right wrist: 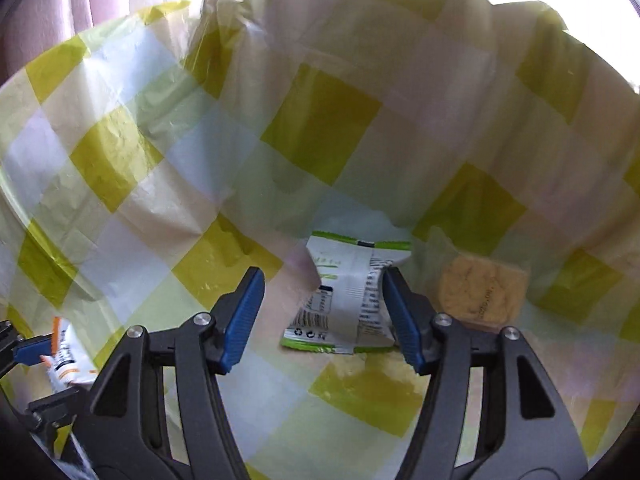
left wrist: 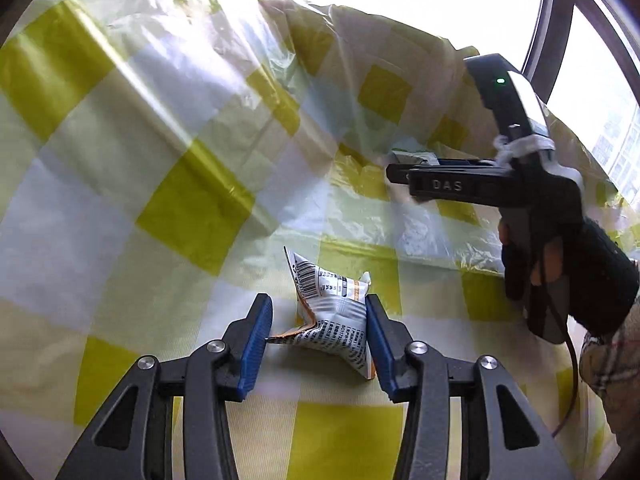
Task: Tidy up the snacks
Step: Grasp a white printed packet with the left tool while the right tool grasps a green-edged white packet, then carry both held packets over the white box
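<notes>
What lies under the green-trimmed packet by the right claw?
The packet lies on the checked plastic cloth, which shows all round it. Whatever is directly beneath the packet, and under the cloth, is covered.

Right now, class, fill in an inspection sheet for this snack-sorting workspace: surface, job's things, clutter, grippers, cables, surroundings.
Surface: yellow-and-white checked plastic cloth, crumpled, rising behind.
Job's things: orange-edged packet; green-edged packet; clear-wrapped yellow cake.
Clutter: nothing seen.
Grippers: left gripper open around the orange-edged packet; right gripper open, one finger beside the green-edged packet.
Cables: a thin cable hangs from the right gripper.
Surroundings: bright window.
</notes>
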A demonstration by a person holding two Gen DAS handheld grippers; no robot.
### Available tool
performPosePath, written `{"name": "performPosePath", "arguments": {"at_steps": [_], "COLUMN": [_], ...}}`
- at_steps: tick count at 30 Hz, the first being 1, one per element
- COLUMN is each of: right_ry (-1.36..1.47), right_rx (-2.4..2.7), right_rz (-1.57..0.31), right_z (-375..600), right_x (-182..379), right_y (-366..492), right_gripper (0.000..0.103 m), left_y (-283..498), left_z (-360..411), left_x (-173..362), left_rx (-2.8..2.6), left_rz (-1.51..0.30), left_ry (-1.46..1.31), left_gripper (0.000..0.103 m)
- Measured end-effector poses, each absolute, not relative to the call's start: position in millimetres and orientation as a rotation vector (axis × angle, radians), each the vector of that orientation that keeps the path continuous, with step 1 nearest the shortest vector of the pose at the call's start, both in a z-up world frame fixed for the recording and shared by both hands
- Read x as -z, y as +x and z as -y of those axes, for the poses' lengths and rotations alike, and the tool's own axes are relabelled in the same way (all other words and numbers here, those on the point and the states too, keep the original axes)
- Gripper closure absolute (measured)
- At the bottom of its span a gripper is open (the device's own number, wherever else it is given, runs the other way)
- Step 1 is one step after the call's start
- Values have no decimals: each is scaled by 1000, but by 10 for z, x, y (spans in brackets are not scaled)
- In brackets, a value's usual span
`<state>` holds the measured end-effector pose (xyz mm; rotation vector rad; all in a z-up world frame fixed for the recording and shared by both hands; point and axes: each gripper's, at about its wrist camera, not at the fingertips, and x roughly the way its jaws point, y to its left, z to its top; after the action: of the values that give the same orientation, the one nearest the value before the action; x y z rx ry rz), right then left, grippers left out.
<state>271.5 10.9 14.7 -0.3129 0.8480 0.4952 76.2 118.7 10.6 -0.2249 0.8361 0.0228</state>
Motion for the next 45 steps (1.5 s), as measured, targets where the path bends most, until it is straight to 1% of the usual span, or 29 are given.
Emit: {"name": "performPosePath", "arguments": {"at_steps": [1, 3, 5, 11, 16, 23, 35, 45], "right_ry": [-336, -291, -286, -257, -237, -168, -106, -51], "right_rx": [-485, -495, -485, -513, -496, -456, -358, -268], "right_rz": [-886, -891, -879, -843, -855, -879, -823, -780], "right_z": [-168, -153, -112, 126, 456, 844, 1421, 1897], "right_x": [-84, -108, -169, -458, -520, -579, -833, -976], "right_y": [2758, 2766, 2646, 1816, 948, 60, -1045, -1760], "right_gripper": [39, 65, 67, 67, 67, 67, 67, 67], "left_y": [701, 565, 440, 92, -323, -820, -1378, -1807], "left_z": [-1213, -1206, -1189, -1082, -945, -652, -67, 385], "left_x": [-111, -122, -137, -208, -281, -354, -477, -657], "left_rx": [-21, -20, -15, 14, 38, 83, 219, 320], "left_rz": [-840, -844, -856, -877, -877, -883, -857, -820], "left_ry": [-236, -240, -237, -229, -222, -176, -94, -15], "left_gripper": [56, 55, 55, 55, 55, 55, 55, 55]}}
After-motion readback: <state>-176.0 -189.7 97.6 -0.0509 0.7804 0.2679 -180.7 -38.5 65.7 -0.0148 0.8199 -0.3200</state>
